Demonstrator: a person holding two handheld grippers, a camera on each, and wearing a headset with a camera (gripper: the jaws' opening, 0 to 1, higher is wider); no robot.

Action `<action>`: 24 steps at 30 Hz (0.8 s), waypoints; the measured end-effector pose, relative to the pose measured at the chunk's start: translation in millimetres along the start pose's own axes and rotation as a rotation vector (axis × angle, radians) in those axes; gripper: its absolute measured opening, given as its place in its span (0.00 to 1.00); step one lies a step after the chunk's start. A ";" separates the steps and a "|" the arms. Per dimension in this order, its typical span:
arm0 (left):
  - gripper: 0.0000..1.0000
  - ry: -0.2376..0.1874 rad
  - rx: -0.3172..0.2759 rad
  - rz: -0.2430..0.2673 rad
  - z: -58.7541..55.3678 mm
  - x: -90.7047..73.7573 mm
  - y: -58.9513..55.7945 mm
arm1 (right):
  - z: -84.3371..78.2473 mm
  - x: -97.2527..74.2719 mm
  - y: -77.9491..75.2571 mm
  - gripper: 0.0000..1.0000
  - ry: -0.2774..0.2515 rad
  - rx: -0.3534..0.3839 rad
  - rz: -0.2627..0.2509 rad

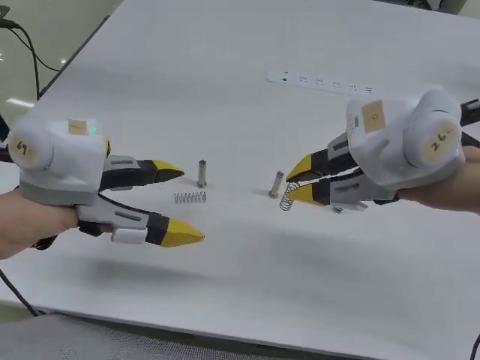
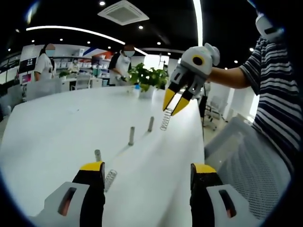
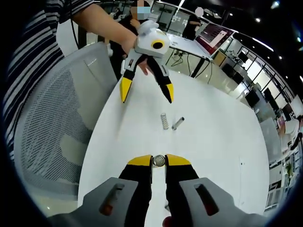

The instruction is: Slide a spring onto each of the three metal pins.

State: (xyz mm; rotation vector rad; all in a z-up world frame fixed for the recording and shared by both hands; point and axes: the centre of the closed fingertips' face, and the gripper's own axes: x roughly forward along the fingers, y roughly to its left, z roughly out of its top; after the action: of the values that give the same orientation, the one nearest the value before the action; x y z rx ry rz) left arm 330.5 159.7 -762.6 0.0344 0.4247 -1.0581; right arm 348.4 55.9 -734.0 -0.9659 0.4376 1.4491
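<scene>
My left gripper [image 1: 187,204] stands open just above the white table [image 1: 247,285], its yellow tips on either side of a loose spring [image 1: 190,197] that lies flat. Right behind that spring stands an upright metal pin [image 1: 202,172]. My right gripper [image 1: 291,187] is shut on a second spring [image 1: 286,201], which hangs beside another pin [image 1: 277,184]. In the left gripper view three pins [image 2: 98,154] [image 2: 131,135] [image 2: 151,124] stand in a row, with the right gripper [image 2: 175,100] holding its spring [image 2: 165,119] near the farthest. In the right gripper view the held spring [image 3: 159,161] sits between the yellow tips.
A white power strip [image 1: 322,82] lies at the far side of the table. A grey mesh chair [image 3: 52,123] stands off the table's near edge. Cables [image 1: 30,52] hang at the far left. People and a plant [image 2: 147,76] are beyond the table.
</scene>
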 end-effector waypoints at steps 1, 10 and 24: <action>0.75 -0.001 -0.002 0.006 -0.5 -1.1 1.1 | -0.7 0.2 -1.3 0.07 0.001 0.002 -0.004; 0.91 -0.017 -0.029 0.063 -5.1 -13.9 12.0 | -8.3 2.2 -14.9 0.07 0.009 0.031 -0.030; 0.98 -0.030 -0.049 0.110 -10.0 -24.4 21.9 | -17.5 5.3 -41.2 0.07 0.023 0.081 -0.073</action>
State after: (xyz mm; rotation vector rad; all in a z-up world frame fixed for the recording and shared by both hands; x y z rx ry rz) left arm 335.7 193.3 -766.9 -0.0017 0.4164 -0.9386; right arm 393.2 52.0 -736.5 -0.9256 0.4699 1.3458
